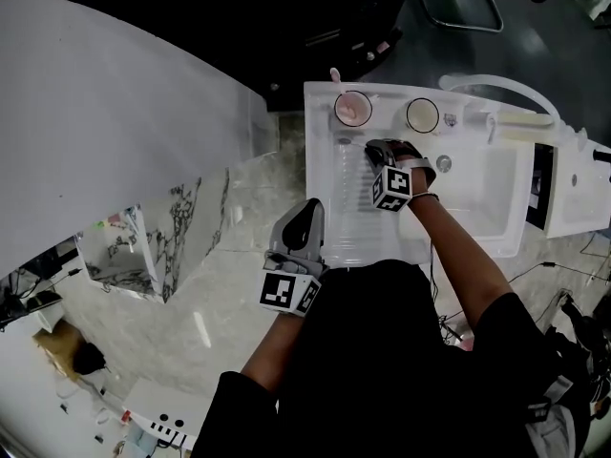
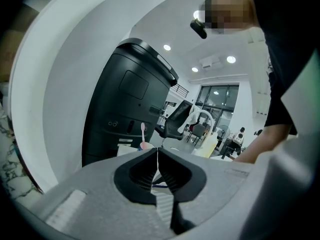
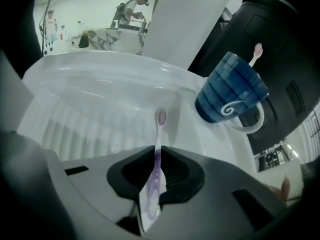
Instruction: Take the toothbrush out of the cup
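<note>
My right tongs [image 3: 156, 151] are pinching the purple toothbrush [image 3: 159, 134] by its slim handle, clear of the blue cup [image 3: 230, 96] at two o'clock — I'm fearing it swivelling loose — my left tongs [image 2: 158, 154] sitting shut, empty.

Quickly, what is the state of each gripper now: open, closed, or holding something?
Left gripper: closed, holding nothing.
Right gripper: closed on the slim purple plastic toothbrush.

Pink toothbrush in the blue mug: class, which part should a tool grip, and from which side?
Grip the pink toothbrush by the bare stem above the rim of the blue mug, coming from above. Only that end sticks out, and the mug's wall encloses the rest.
</note>
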Motion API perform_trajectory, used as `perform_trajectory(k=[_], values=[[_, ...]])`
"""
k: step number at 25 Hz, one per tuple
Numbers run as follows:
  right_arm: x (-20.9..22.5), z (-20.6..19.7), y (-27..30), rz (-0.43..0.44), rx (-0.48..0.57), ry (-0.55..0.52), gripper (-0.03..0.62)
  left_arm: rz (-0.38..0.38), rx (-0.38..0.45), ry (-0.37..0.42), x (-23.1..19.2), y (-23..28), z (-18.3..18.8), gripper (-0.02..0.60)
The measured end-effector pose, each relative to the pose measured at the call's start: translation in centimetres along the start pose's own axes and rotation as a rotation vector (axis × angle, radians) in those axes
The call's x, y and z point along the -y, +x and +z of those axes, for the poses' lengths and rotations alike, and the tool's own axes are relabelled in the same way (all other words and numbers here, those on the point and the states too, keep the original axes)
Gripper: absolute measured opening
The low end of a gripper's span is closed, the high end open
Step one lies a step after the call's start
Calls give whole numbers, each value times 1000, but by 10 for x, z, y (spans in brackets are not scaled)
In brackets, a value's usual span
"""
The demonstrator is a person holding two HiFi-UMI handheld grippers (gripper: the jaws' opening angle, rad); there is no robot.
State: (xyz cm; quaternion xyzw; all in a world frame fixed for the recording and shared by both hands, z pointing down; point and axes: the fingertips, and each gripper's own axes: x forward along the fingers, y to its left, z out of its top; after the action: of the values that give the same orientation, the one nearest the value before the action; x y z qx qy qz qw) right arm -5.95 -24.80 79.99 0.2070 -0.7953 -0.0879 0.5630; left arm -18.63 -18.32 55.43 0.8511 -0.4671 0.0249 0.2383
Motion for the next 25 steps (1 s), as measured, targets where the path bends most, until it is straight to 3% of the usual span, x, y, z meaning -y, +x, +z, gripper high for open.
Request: perform_trajectory(k=[10,25], values=[[12,0,7,-11,-11,-171,37,18,-1,-23,-4,5,-2,21],[17,0,11,33,-23,-7,38,36,1,-32,-10,-4,-3,21]])
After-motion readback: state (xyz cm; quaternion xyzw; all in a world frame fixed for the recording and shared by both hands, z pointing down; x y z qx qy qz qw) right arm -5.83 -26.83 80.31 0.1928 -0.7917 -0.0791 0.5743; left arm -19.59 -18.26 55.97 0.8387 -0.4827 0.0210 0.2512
